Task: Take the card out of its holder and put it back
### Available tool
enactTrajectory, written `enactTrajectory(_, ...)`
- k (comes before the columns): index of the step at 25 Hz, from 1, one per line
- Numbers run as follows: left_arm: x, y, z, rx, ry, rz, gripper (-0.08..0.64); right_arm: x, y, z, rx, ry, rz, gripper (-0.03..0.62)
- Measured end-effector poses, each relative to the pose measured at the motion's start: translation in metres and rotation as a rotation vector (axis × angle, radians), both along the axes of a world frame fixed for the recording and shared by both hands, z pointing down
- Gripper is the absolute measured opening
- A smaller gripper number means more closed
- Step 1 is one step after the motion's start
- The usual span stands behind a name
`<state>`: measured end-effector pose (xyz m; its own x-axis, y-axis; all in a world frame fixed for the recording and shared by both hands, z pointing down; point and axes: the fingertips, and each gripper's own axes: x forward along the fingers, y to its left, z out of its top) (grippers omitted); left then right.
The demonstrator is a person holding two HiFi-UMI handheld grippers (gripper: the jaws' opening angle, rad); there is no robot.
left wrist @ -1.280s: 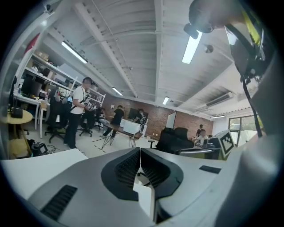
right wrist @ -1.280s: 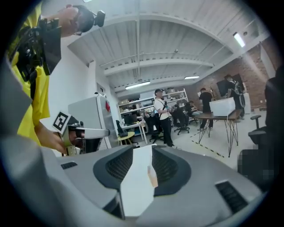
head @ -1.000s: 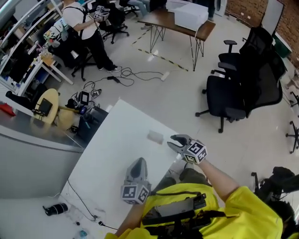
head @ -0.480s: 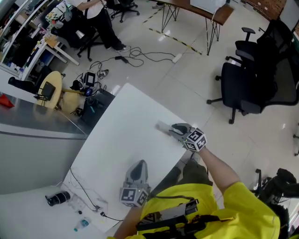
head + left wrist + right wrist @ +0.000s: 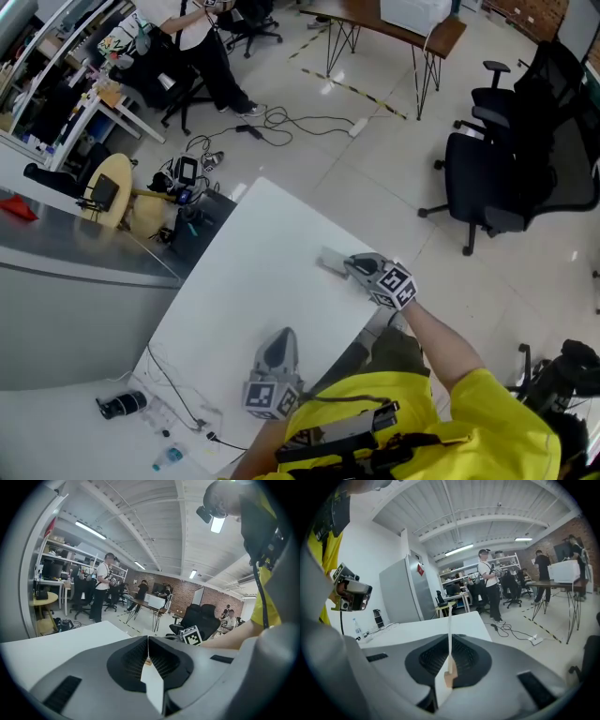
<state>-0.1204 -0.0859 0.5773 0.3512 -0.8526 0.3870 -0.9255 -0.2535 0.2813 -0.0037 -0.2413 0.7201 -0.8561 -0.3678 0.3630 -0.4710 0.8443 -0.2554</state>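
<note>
A pale flat card holder point(image 5: 330, 261) lies on the white table point(image 5: 253, 281) near its right edge. My right gripper point(image 5: 352, 265) has reached it, and its jaws are closing with the holder's near end between them. In the right gripper view the holder point(image 5: 449, 620) shows edge-on as a thin white strip pinched between the pads of the right gripper point(image 5: 450, 641). I cannot tell the card apart from its holder. My left gripper point(image 5: 278, 339) rests nearer me on the table, shut with nothing in it; its jaws meet in the left gripper view point(image 5: 148, 639).
At the table's near left corner lie a black cylinder point(image 5: 122, 404), thin cables point(image 5: 178, 389) and a small bottle point(image 5: 169, 457). Black office chairs point(image 5: 497, 178) stand on the floor to the right. A grey counter point(image 5: 75, 272) runs along the left.
My right gripper has moved forward to the card holder and closed its jaws on it. The left gripper has stayed where it was.
</note>
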Motion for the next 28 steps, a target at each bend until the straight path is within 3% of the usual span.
enactTrajectory(5, -0.004, -0.004, -0.004, 0.04, 0.018, -0.009, 0.001, 0.0, -0.005, -0.054, 0.05, -0.024, 0.015, 0.02)
enactTrajectory(18, 0.005, -0.031, -0.034, 0.168, 0.071, 0.005, 0.001, 0.017, 0.003, -0.279, 0.205, -0.148, 0.004, 0.018)
enactTrajectory(22, 0.007, -0.031, -0.038, 0.172, 0.079, 0.006, 0.001, 0.023, 0.009, -0.311, 0.229, -0.166, 0.003, 0.018)
enactTrajectory(28, 0.014, -0.032, -0.037, 0.207, 0.084, 0.044, 0.001, 0.021, 0.013, -0.315, 0.256, -0.177, 0.003, 0.018)
